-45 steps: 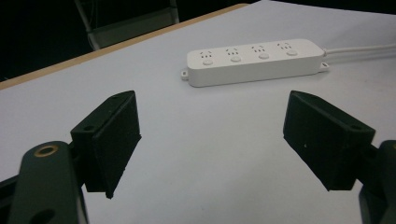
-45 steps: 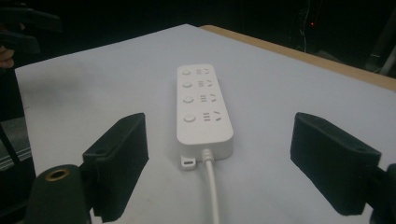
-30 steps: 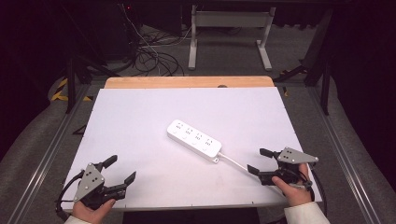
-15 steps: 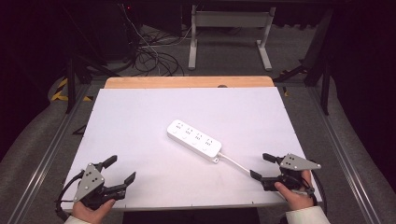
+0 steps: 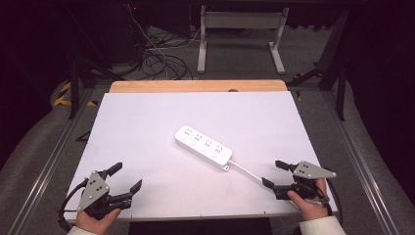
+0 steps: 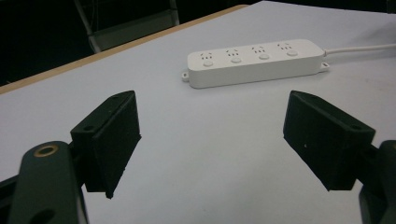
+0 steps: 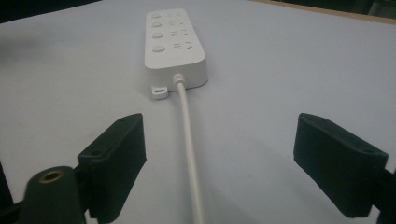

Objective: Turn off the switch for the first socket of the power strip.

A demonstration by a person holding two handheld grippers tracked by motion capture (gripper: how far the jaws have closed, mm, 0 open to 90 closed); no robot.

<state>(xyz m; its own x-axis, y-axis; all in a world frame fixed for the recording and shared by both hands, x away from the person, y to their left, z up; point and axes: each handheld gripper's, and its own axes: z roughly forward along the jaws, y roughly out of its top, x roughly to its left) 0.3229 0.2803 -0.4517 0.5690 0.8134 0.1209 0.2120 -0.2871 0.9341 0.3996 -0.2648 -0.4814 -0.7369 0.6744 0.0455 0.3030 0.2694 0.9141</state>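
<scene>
Four sockets run along the white power strip (image 5: 203, 147), which lies flat mid-table on the white table (image 5: 147, 122), and its cord (image 5: 247, 171) trails toward my right gripper (image 5: 275, 173). I judge the strip rigid, light and smooth-sided, best pinched across its narrow width; the cord is limp and would only drag it. Both jaws stand wide apart on right and left gripper (image 5: 127, 177), holding nothing.

Dim room. Grey floor (image 5: 235, 58), tangled cables (image 5: 161, 61) and a white frame (image 5: 240, 29) beyond the white counter (image 5: 147, 122), far from both tongs.
</scene>
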